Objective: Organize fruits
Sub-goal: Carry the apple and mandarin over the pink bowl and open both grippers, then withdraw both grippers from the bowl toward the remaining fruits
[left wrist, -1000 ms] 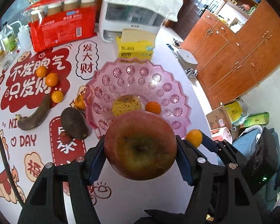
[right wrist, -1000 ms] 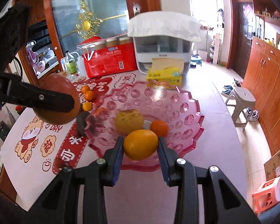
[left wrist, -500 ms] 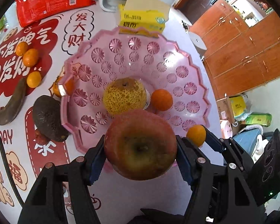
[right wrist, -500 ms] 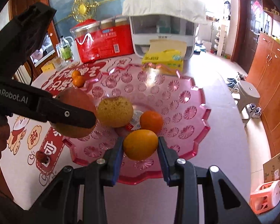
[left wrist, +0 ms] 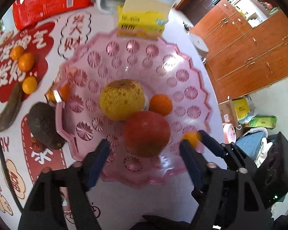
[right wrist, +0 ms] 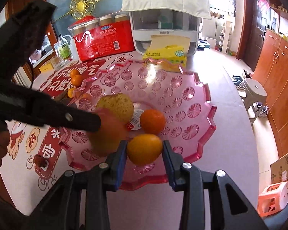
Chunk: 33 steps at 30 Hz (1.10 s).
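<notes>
A red apple (left wrist: pixel 147 133) lies blurred in the pink plastic bowl (left wrist: pixel 182 53), against a yellow speckled pear (left wrist: pixel 122 99) and a small orange (left wrist: pixel 160 104). My left gripper (left wrist: pixel 144 153) hangs over the bowl's near side. Its jaws are opening, and the pads stand clear on both sides of the apple. My right gripper (right wrist: pixel 145 149) is shut on an orange (right wrist: pixel 145 148), held just above the bowl's near rim (right wrist: pixel 207 99). In the right wrist view the apple (right wrist: pixel 107 136) sits beside the pear (right wrist: pixel 115 103), half hidden by a left finger (right wrist: pixel 67 117).
Left of the bowl lie a dark avocado (left wrist: pixel 43 124), a blackened banana (left wrist: pixel 11 107) and three tangerines (left wrist: pixel 26 61); another tangerine (left wrist: pixel 64 92) shows through the bowl's rim. Behind it stand a yellow tissue box (left wrist: pixel 142 22), a red pack (left wrist: pixel 51 0) and a white appliance (right wrist: pixel 163 25).
Both grippers came down closer to the bowl. The left jaws widened and let go of the apple, which dropped into the bowl beside the pear. The right keeps its orange.
</notes>
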Each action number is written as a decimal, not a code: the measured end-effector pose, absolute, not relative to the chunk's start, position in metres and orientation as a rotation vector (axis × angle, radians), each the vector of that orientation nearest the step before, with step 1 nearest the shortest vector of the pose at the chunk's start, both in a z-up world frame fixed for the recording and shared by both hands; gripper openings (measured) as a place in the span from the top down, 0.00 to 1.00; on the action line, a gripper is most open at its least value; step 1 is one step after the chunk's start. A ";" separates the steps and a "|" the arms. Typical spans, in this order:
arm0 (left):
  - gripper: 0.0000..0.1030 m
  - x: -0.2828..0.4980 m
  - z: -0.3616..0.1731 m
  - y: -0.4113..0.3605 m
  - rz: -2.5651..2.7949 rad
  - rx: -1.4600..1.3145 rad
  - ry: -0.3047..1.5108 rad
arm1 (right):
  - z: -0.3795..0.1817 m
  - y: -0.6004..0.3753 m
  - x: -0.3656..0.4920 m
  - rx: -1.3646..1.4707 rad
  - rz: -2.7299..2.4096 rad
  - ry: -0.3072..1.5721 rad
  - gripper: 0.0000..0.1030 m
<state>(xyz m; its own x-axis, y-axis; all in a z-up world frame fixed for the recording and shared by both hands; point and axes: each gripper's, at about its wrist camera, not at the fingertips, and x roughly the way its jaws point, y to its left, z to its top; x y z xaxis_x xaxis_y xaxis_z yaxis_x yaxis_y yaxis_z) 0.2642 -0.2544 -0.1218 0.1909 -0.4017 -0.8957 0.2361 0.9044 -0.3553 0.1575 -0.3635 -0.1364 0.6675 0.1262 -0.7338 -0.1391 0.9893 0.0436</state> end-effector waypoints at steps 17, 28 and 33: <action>0.21 0.223 -0.070 -0.216 -0.430 -0.217 1.194 | -0.115 -0.363 0.125 0.049 0.083 0.780 0.37; 0.20 0.189 -0.058 -0.172 -0.380 -0.253 1.183 | -0.125 -0.351 0.106 0.209 0.154 0.833 0.37; 0.20 0.177 -0.056 -0.140 -0.305 -0.255 1.187 | -0.133 -0.343 0.101 0.275 0.153 0.862 0.37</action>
